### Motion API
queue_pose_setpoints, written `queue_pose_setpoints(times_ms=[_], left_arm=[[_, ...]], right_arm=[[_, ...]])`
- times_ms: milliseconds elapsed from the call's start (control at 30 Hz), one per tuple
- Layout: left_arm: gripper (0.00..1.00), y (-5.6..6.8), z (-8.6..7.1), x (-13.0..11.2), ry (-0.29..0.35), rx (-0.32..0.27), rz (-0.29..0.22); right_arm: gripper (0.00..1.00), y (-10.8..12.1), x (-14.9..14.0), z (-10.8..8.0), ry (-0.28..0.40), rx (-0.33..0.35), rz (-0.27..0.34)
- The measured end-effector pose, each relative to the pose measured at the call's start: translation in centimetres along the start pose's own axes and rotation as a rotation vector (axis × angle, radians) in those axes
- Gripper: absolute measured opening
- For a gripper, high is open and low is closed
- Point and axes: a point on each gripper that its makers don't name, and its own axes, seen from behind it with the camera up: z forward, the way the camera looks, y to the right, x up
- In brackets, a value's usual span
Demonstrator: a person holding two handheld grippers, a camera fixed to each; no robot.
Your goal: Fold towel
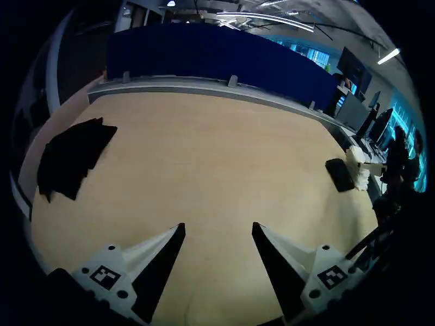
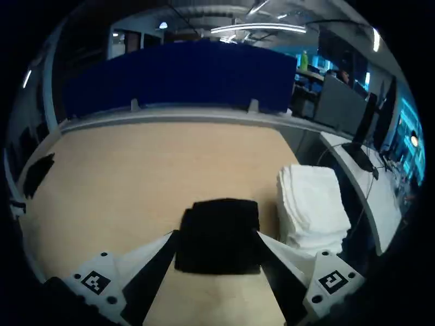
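In the right gripper view a folded black towel [image 2: 220, 236] lies flat on the wooden table [image 2: 152, 168], directly between my right gripper's [image 2: 216, 234] spread fingers, whose tips sit at its two sides. In the left gripper view a loose, crumpled black towel [image 1: 70, 155] lies at the table's far left, and the folded black towel [image 1: 339, 174] sits at the right edge. My left gripper [image 1: 217, 231] hangs open over bare tabletop [image 1: 217, 163], with nothing between its fingers.
A stack of folded white towels [image 2: 312, 209] stands just right of the folded black one, near the table's right edge, and appears as a white pile [image 1: 357, 163]. A blue partition [image 1: 217, 57] runs along the back. Desks with monitors [image 2: 375, 125] lie to the right.
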Motion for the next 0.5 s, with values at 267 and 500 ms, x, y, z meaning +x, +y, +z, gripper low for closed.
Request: queue_pose_setpoints(times_ms=[267,500], left_arm=[[0.91,0.0,0.2,1.2,0.026,-0.009,0.006],[0.91,0.3,-0.1,2.9,0.065,-0.020,0.019]], right_arm=[[1.00,-4.9,8.3,-4.1,0.273,0.042,0.043],[1.00,-8.2,13.7,-8.2,0.479,0.066,0.081]])
